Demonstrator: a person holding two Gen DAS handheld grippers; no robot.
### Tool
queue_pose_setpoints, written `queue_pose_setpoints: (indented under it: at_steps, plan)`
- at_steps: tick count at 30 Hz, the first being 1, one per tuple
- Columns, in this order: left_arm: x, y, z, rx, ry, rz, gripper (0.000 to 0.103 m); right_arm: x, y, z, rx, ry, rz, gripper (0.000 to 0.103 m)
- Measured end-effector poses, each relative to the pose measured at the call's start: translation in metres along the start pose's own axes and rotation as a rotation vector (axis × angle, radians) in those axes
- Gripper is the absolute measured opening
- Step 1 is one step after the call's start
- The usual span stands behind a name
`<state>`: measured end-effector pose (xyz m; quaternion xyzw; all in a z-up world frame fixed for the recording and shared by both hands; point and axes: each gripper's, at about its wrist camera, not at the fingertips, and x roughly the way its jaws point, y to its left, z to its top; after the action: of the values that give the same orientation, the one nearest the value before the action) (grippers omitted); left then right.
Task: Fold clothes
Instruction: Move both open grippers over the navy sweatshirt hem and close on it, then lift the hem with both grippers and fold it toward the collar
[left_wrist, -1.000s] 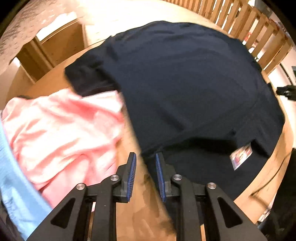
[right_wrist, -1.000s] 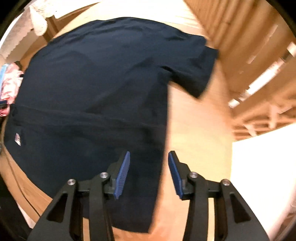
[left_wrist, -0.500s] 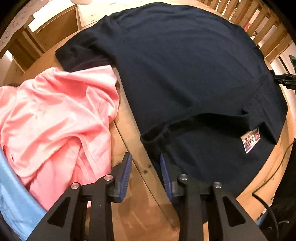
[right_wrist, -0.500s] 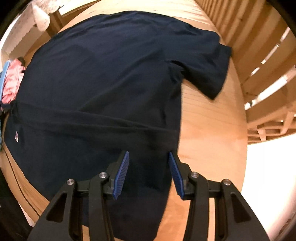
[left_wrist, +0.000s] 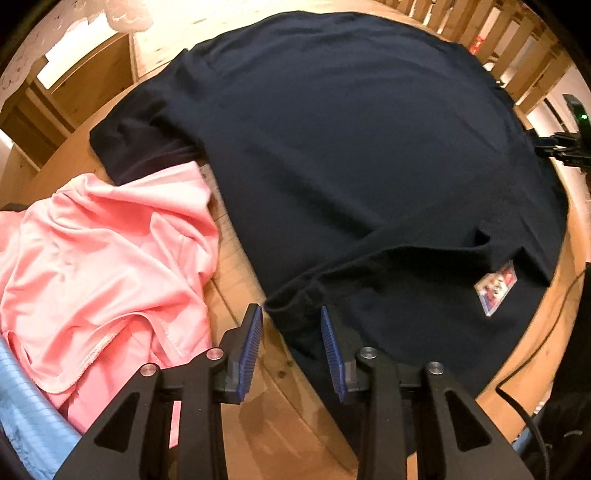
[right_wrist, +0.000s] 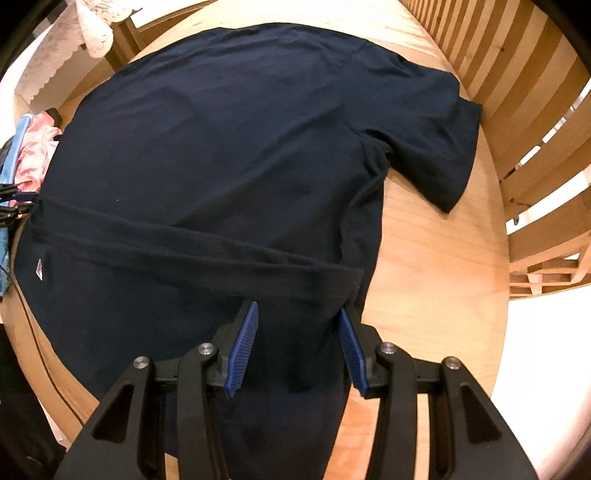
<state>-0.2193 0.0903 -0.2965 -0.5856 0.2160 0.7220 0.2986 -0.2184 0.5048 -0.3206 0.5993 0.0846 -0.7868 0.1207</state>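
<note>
- A navy T-shirt (right_wrist: 221, 147) lies spread across a round wooden table (right_wrist: 436, 288), its hem band doubled up into a fold.
- It looks soft, light and limp; the folded hem's two corners seem the best hold.
- Left gripper (left_wrist: 291, 347) and right gripper (right_wrist: 299, 347) hover there, jaws apart, pinching nothing.
- A pink garment (left_wrist: 103, 266) crowds the left sleeve.

Both grippers look alike. The left gripper (left_wrist: 291, 345) has matte black arms with triangular cut-outs, round silver pivot screws, and two blue ribbed pads (left_wrist: 250, 349) on black finger blocks. The right gripper (right_wrist: 297, 347) shows the same black linkage, silver screws and blue ribbed pads (right_wrist: 242, 349).
</note>
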Motion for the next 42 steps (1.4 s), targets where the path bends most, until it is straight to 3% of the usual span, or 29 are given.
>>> queue_pose_setpoints:
  at_steps: [7, 8, 9, 10, 11, 12, 20, 24, 26, 29, 34, 42]
  plan:
    - [0.008, -0.014, 0.01, 0.024, 0.032, 0.024, 0.031, 0.005, 0.008, 0.005, -0.007, 0.006, 0.004, 0.044]
    - [0.006, -0.016, 0.011, 0.03, 0.027, 0.016, 0.025, 0.005, 0.009, 0.005, -0.007, 0.006, 0.004, 0.044]
    - [0.005, -0.02, 0.011, 0.043, 0.022, 0.011, 0.009, 0.006, 0.01, 0.005, -0.009, 0.005, 0.004, 0.043]
    - [0.003, -0.023, 0.011, 0.058, 0.018, 0.013, 0.004, 0.005, 0.01, 0.005, -0.009, 0.003, 0.005, 0.034]
    - [0.001, -0.027, 0.011, 0.068, 0.012, 0.021, 0.004, 0.004, 0.01, 0.004, -0.004, -0.002, 0.011, 0.014]
    - [-0.002, -0.029, 0.011, 0.07, 0.005, 0.027, 0.004, 0.001, 0.009, 0.004, 0.005, -0.007, 0.021, 0.007]
    - [-0.067, -0.029, 0.006, 0.015, -0.097, 0.02, 0.004, -0.031, -0.031, -0.008, 0.058, -0.103, 0.076, 0.005]
    - [-0.09, 0.02, 0.009, -0.003, -0.147, -0.009, 0.004, -0.059, -0.019, -0.012, 0.089, -0.158, 0.103, 0.005]
    - [-0.1, 0.024, -0.005, -0.005, -0.162, 0.004, 0.004, -0.06, -0.009, -0.012, 0.082, -0.157, 0.075, 0.005]
    - [-0.133, 0.033, -0.015, -0.015, -0.209, 0.01, 0.004, -0.078, -0.004, -0.017, 0.108, -0.199, 0.076, 0.005]
    - [-0.222, 0.017, -0.05, -0.007, -0.312, 0.026, 0.004, -0.14, 0.001, -0.041, 0.147, -0.332, 0.075, 0.005]
    - [-0.354, -0.003, -0.076, 0.013, -0.528, 0.083, 0.004, -0.283, 0.002, -0.077, 0.233, -0.649, 0.121, 0.005]
